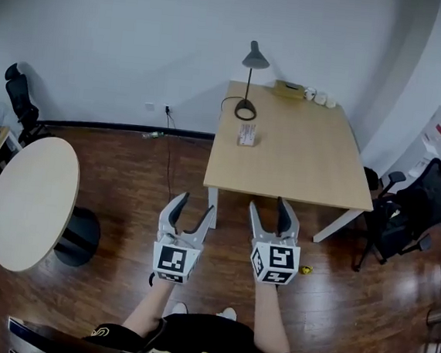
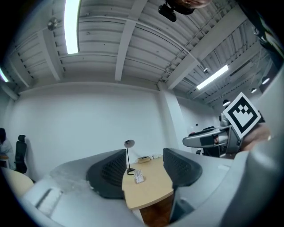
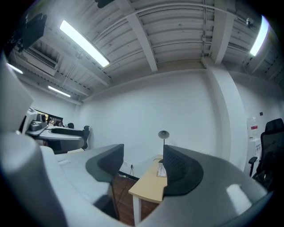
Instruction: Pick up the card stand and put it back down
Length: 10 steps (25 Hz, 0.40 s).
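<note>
Ahead of both grippers, well apart from them and past the near edge of the table (image 1: 306,172), the card stand (image 1: 246,135) sits upright on the tabletop, just this side of the round foot of the lamp (image 1: 246,111). The left gripper (image 1: 194,208) and the right gripper (image 1: 269,212) hang side by side over the wooden floor (image 1: 142,180), short of the table, both pointing level toward it.

Each has its jaws apart with nothing between them, and the left pair is spread a little wider. Seen from the head, the card stand lies forward of the gap between the two grippers, so neither is clearly nearer. From the left gripper's own view the card stand (image 2: 139,177) falls squarely in the opening between its jaws. From the right gripper's view it (image 3: 161,170) sits hard against the inner edge of the right-hand jaw.

Its broad face seems to run across the line of approach, though it is too small to be sure. The reach is likely straight forward over the table edge.
</note>
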### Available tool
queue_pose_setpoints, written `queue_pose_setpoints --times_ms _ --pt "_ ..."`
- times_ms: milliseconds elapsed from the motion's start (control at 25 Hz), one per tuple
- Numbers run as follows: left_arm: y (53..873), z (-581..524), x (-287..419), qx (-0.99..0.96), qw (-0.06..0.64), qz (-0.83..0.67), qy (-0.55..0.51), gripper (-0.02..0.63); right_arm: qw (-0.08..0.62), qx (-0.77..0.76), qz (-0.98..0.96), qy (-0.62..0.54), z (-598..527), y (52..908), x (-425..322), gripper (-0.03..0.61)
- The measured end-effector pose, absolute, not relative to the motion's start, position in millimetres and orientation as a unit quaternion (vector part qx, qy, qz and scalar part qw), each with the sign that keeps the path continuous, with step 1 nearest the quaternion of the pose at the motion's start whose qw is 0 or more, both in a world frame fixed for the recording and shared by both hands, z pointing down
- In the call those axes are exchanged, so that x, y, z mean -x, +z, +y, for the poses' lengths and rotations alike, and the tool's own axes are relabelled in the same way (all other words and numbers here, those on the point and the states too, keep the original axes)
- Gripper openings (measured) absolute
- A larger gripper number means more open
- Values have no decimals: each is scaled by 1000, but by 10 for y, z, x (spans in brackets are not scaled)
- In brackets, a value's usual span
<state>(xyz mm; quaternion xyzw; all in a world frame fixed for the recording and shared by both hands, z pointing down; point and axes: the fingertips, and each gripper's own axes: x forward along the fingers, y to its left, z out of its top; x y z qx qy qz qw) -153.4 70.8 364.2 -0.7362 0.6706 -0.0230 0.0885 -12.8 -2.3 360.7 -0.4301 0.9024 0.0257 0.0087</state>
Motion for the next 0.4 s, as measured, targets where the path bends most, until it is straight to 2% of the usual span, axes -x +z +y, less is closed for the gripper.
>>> queue_pose_setpoints --times_ms 400 --pt "3443 934 2129 714 66 697 1 261 8 413 910 28 251 3528 502 278"
